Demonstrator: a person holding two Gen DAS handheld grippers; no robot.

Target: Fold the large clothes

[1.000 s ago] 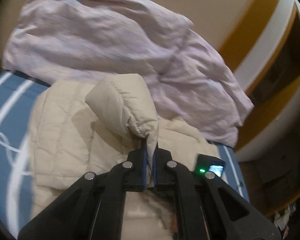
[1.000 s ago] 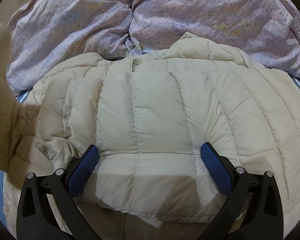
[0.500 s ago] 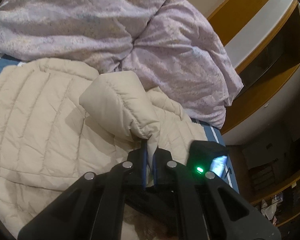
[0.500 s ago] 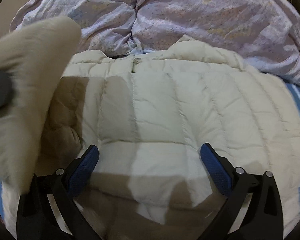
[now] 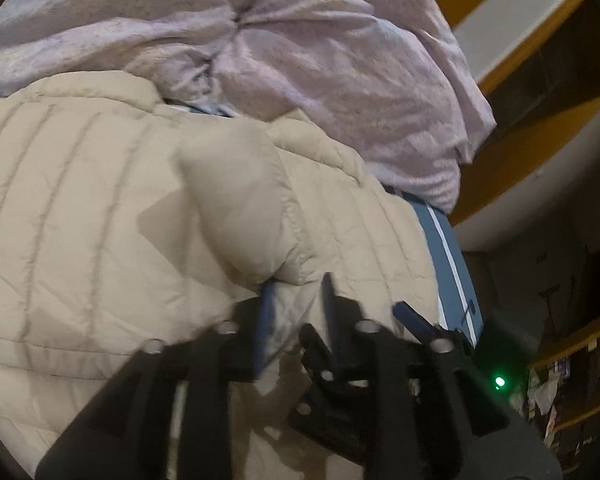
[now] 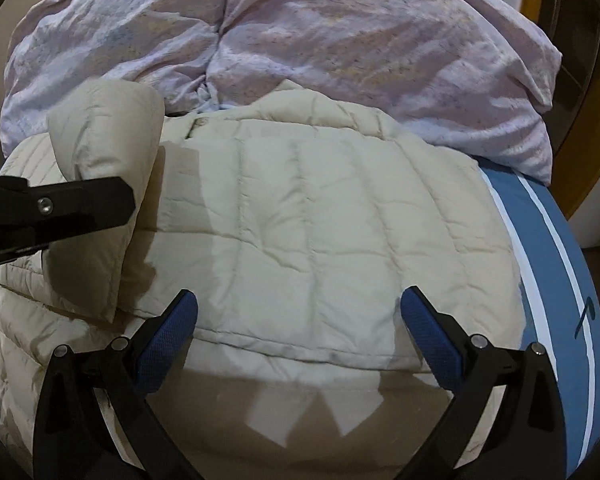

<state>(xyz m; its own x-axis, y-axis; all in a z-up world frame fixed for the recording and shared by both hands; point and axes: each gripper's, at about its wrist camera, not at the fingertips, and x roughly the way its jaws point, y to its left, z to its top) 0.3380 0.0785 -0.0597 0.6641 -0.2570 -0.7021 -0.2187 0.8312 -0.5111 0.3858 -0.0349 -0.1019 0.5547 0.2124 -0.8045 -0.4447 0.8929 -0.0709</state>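
We have the left gripper [image 5: 296, 292] right at the sleeve [image 5: 240, 200] cuff, and its jaws have just been opening: the cuff fabric sits between the blue pads but looks slack, no longer pinched. Just ahead of those fingers the sleeve lies doubled across the beige puffer jacket [image 5: 80, 220], which spreads out under and ahead of both tools on the blue striped bedsheet [image 5: 448, 256]. Over on our other side, the right gripper [image 6: 298, 328] hangs spread wide above the jacket's folded front panel, nothing between its pads. Beyond the collar, a rumpled lilac duvet [image 6: 340, 40] is piled at the far end. To land this well, we'd let the cuff drop flat and straight across the chest, back the left fingers out low without dragging the padding, and use the right one to press the puffy layers down so the fold doesn't spring back.
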